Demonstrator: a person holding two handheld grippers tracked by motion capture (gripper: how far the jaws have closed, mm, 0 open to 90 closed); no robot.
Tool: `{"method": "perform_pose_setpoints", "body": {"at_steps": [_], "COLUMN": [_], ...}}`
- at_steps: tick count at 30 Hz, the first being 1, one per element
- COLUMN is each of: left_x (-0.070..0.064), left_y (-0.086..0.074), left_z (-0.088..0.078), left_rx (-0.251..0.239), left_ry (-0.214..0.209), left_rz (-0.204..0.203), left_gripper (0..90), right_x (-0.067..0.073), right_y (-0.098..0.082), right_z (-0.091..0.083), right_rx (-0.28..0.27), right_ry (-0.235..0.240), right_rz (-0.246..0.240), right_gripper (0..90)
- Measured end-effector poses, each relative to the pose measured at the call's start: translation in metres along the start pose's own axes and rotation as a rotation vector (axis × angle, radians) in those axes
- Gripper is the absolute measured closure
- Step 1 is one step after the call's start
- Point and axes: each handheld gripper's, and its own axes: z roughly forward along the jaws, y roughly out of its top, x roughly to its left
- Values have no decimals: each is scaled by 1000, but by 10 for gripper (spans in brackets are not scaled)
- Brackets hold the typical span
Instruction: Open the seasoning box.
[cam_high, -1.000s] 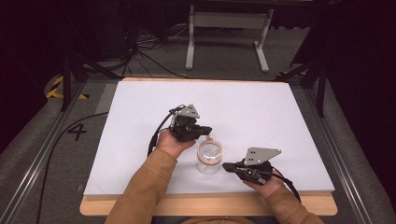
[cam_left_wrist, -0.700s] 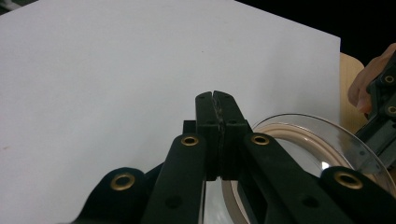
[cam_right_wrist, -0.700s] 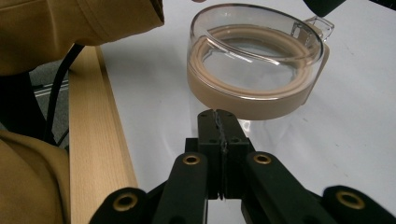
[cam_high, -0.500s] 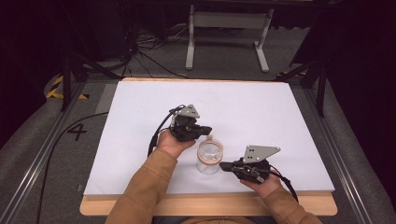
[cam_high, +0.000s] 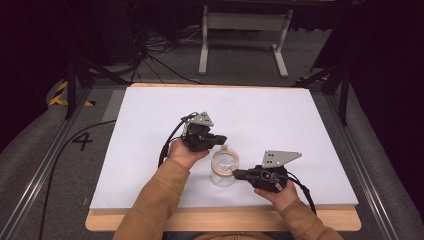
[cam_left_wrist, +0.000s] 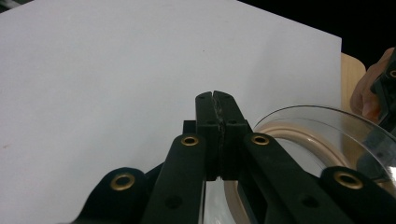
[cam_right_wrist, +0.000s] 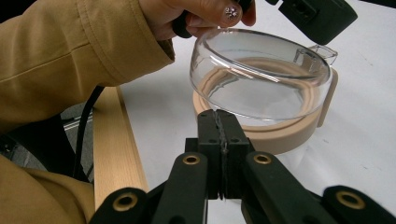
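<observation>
A clear jar (cam_high: 224, 169) with a beige collar (cam_right_wrist: 280, 136) and a clear domed lid (cam_right_wrist: 261, 70) stands on the white sheet near the table's front. My left gripper (cam_high: 223, 141) lies just behind the jar, jaws shut with nothing between them; in the left gripper view its tips (cam_left_wrist: 215, 95) point past the lid (cam_left_wrist: 322, 135). My right gripper (cam_high: 236, 174) comes in from the right, jaws shut and empty, with its tips (cam_right_wrist: 217, 114) right at the collar's near side. Whether they touch it I cannot tell.
The white sheet (cam_high: 280, 115) covers most of the wooden table, whose bare front edge (cam_high: 220, 220) shows below it. A sleeve (cam_right_wrist: 70, 51) lies left of the jar. A metal stand (cam_high: 245, 22) and cables (cam_high: 150, 60) sit on the floor beyond the table.
</observation>
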Motion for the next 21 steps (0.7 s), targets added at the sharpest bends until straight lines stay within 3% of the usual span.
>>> {"method": "perform_pose_setpoints", "body": {"at_steps": [5, 8, 14, 21], "left_x": [0, -1, 0, 1], "left_y": [0, 0, 2, -7], "left_z": [0, -2, -16, -33], "left_rx": [6, -1, -45, -49], "left_ry": [3, 31, 67, 99], "left_rz": [8, 8, -6, -28], "left_gripper": [899, 896, 883, 883], "right_x": [0, 1, 0, -4], "right_y": [0, 0, 2, 11], "right_z": [2, 2, 0, -1], "right_rx": [5, 5, -1, -19], "right_ry": [-6, -6, -9, -1], "right_rz": [-8, -9, -16, -38], "right_gripper": [898, 898, 898, 899]}}
